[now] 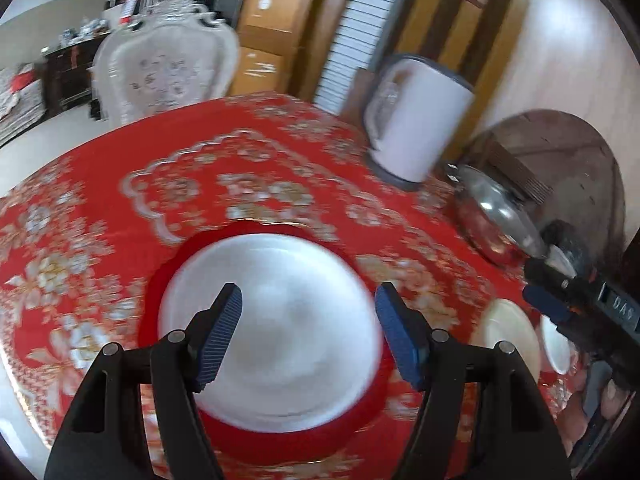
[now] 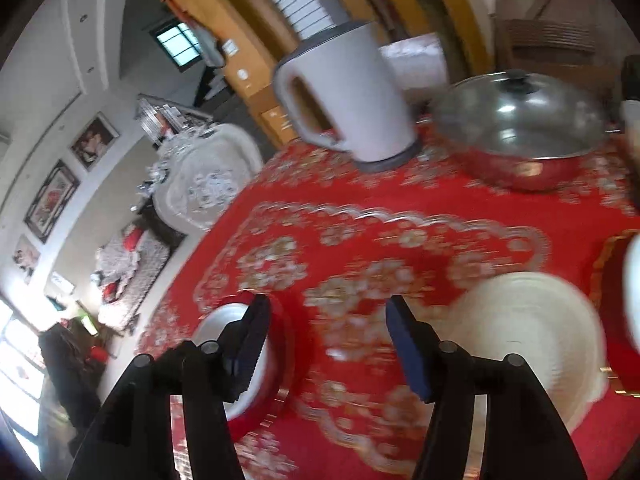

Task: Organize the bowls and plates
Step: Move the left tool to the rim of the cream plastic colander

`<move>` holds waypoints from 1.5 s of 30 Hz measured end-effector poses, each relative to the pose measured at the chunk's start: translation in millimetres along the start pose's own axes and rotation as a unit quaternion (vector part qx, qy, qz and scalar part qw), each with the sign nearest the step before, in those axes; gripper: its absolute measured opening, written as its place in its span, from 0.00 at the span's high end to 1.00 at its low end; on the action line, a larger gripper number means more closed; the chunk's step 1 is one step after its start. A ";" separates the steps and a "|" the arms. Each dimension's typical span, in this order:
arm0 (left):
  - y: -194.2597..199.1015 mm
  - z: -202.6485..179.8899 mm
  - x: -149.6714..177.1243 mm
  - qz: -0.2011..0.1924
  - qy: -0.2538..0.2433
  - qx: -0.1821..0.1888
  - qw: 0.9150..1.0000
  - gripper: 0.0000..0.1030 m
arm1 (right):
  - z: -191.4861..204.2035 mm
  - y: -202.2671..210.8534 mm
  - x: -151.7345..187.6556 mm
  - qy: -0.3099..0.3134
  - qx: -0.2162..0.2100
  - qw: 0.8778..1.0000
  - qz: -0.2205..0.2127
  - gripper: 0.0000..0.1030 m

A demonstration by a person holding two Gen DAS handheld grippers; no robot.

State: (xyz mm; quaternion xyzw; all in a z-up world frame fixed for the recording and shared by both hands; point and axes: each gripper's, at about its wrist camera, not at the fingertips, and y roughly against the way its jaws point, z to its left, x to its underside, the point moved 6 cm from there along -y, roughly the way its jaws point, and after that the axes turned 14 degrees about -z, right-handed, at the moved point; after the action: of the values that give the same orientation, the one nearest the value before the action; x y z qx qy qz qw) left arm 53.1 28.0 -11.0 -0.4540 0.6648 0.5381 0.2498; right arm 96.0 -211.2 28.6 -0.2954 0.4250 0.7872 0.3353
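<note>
Blue ribbed pads line both tools. The left hand-held gripper (image 1: pixel 308 334) hangs with its jaws spread wide and nothing between them, poised over a red-rimmed plate (image 1: pixel 268 328) with a white centre that lies flat on the desk (image 1: pixel 100 184). The right hand-held gripper (image 2: pixel 324 348) is likewise spread and empty, hovering above bare patterned cloth, with a second red-rimmed plate (image 2: pixel 280 344) just beside its left finger and a cream plate (image 2: pixel 532 344) just beside its right one. At the far right edge of that view a further red dish with something white on it is cut off; I cannot tell what it is.

Beyond the plates stand a white kettle (image 1: pixel 416 120) and a lidded steel pot (image 2: pixel 520 132), well apart from the plates.

Both views are smeared, which suggests quick motion, and that is the likely risk: a plate lying flat offers only a thin rim, so a hasty pinch may slide off glazed ceramic or skate it across the cloth. A wide swing might also clip the kettle.
</note>
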 end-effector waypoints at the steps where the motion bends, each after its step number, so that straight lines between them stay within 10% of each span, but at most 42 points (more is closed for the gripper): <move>1: -1.4 -11.0 0.2 0.004 -0.002 0.010 1.000 0.33 | -11.1 8.6 -3.2 -0.003 0.009 1.000 -0.003 0.40; 13: -47.8 -171.5 28.8 0.041 -0.080 0.099 0.991 0.33 | -112.9 60.9 -24.4 -0.025 0.083 0.996 0.013 0.33; 34: -79.9 -174.8 87.0 0.105 -0.099 0.115 0.983 0.33 | -164.7 12.5 16.2 -0.054 0.147 0.984 0.086 0.34; 45: -82.2 -180.4 98.7 0.123 -0.118 0.119 0.978 0.33 | -165.6 13.1 16.8 -0.038 0.169 0.980 0.095 0.56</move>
State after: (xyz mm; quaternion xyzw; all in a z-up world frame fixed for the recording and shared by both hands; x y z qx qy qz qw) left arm 107.3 -175.7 -78.8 -0.2695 0.7405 0.5315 0.3106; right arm 105.5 -355.6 -54.6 -0.1626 0.5651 0.7429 0.3200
